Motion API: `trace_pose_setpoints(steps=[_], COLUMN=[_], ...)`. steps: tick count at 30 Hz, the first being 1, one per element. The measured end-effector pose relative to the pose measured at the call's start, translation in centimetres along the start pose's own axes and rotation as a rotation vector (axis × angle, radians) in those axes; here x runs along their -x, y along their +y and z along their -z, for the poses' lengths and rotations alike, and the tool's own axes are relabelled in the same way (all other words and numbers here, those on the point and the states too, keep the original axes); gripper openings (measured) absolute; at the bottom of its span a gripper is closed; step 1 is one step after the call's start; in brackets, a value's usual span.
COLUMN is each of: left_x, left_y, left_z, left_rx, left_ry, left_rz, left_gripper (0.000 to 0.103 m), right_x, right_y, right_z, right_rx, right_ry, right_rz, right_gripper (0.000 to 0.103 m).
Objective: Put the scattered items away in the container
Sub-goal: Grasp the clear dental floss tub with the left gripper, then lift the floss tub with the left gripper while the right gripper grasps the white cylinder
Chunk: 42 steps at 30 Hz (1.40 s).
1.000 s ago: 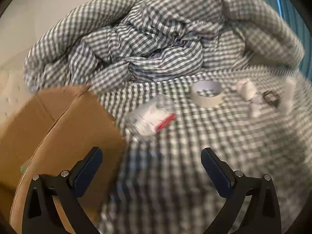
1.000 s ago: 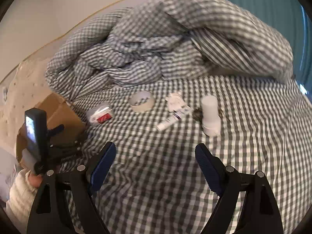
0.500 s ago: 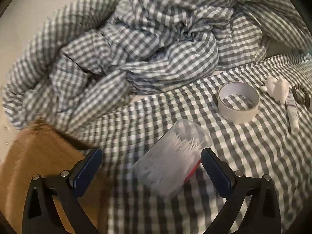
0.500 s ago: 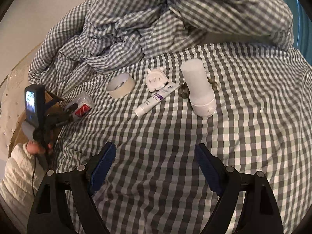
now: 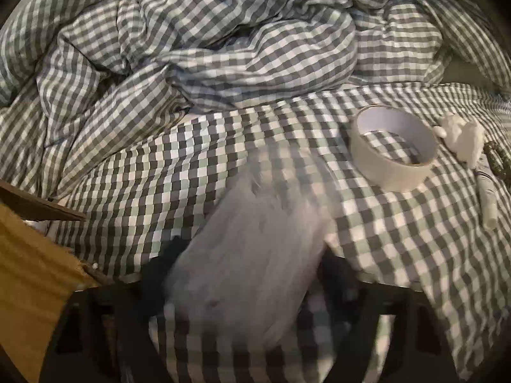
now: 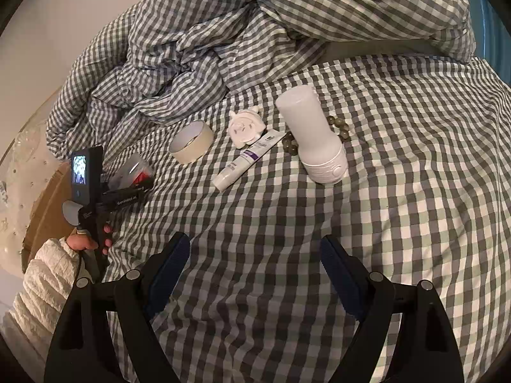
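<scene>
Clear plastic box (image 5: 255, 255) lies between the closing left claw (image 5: 249, 277) jaws.

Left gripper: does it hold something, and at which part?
Not surely yet: the left gripper's jaws are closing on the clear box's long sides; blur hides any contact.

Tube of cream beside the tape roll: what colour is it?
White, with a purple band; the tube of cream shows best in the right wrist view.

Left gripper (image 5: 246, 287) jaws closing around a blurred, seemingly clear plastic box (image 5: 252, 255).
</scene>
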<state>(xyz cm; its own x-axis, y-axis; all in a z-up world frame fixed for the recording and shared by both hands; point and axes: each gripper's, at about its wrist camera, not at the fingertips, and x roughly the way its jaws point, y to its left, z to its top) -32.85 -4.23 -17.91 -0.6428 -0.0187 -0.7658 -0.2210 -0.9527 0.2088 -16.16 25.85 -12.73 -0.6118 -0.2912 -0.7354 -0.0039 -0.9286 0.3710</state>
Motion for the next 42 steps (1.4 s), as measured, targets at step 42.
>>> trace_pose_setpoints(steps=[42], left_x=[17.9], left_y=[-2.2], left_z=[4.3], left_rx=[0.189], left_ry=[-0.09], left_rz=[0.116], left_gripper=[0.064], right_x=[-5.3], right_y=[-1.9], right_z=[-7.3], right_rx=[0.123], right_ry=[-0.079], right_rz=[0.309], right_gripper=[0.043])
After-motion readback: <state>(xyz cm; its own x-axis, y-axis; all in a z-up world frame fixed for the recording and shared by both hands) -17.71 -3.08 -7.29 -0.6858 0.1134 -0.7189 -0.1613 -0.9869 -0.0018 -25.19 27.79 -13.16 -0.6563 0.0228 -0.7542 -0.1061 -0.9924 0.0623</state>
